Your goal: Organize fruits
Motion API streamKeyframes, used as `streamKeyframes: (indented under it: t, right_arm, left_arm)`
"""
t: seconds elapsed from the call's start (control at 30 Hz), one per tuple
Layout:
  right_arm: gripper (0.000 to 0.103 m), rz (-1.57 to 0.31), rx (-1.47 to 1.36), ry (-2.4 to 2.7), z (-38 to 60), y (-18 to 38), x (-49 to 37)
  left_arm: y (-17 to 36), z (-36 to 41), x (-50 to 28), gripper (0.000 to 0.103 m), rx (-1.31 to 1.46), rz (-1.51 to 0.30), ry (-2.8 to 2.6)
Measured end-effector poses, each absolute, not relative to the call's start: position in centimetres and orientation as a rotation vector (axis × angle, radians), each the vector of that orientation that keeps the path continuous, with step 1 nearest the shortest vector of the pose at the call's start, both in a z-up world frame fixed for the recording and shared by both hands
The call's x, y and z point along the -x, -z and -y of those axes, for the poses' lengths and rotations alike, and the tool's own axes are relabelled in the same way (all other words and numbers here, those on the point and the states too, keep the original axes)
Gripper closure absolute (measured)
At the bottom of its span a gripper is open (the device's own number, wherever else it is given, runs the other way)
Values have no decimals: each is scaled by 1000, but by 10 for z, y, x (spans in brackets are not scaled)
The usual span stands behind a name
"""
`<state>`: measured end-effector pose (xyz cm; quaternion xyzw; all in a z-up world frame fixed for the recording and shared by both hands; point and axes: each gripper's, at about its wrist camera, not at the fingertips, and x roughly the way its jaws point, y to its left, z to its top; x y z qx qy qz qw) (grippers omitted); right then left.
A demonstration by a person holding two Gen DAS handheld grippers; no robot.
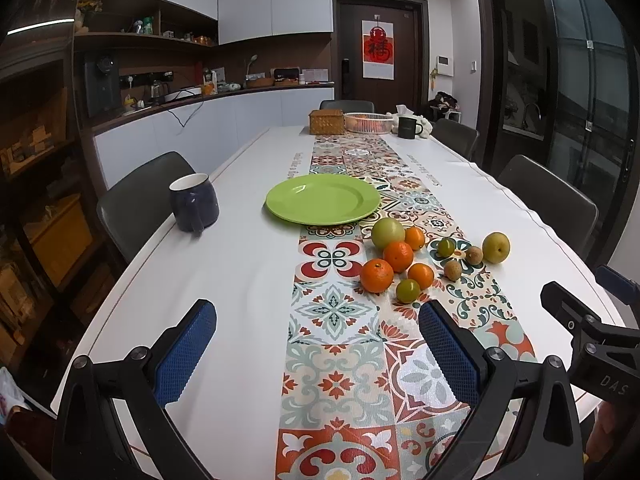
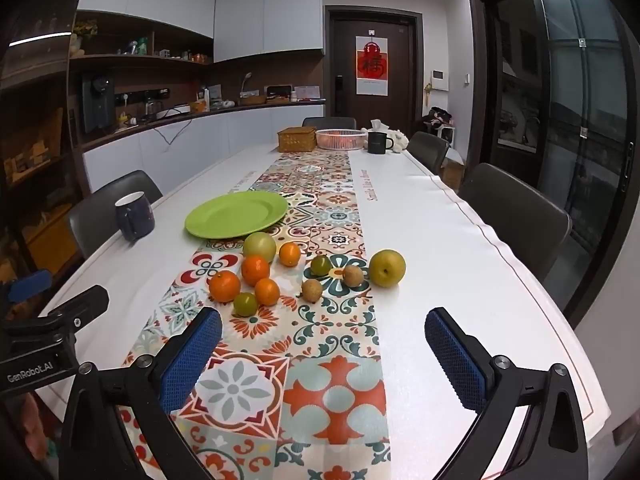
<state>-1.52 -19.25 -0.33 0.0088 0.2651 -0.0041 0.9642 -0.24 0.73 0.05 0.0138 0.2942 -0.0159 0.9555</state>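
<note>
An empty green plate (image 1: 323, 199) (image 2: 237, 214) sits on the patterned runner (image 1: 336, 360). Just in front of it lies a loose cluster of fruit: a pale green apple (image 1: 387, 233) (image 2: 259, 246), several oranges (image 1: 376, 275) (image 2: 224, 286), small green citrus (image 1: 407, 290) (image 2: 245, 304), two brown longans (image 1: 453, 270) (image 2: 312, 290) and a yellow pear (image 1: 495, 247) (image 2: 387, 268). My left gripper (image 1: 318, 344) is open and empty, near the table's front edge, short of the fruit. My right gripper (image 2: 324, 356) is open and empty, likewise short of the fruit.
A dark blue mug (image 1: 194, 201) (image 2: 134, 215) stands at the table's left edge. At the far end are a woven box (image 1: 326, 121), a pink basket (image 1: 369, 122) and a black mug (image 1: 407, 127). Chairs (image 1: 548, 196) line both sides.
</note>
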Motion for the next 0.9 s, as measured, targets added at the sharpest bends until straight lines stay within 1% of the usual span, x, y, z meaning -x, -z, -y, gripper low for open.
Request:
streamKeyframes:
  t: [0.9]
  right_arm:
    - [1,-538,-14,5,191,2,14]
  left_arm:
    - [-2,-7,4,0,-27,-594,34]
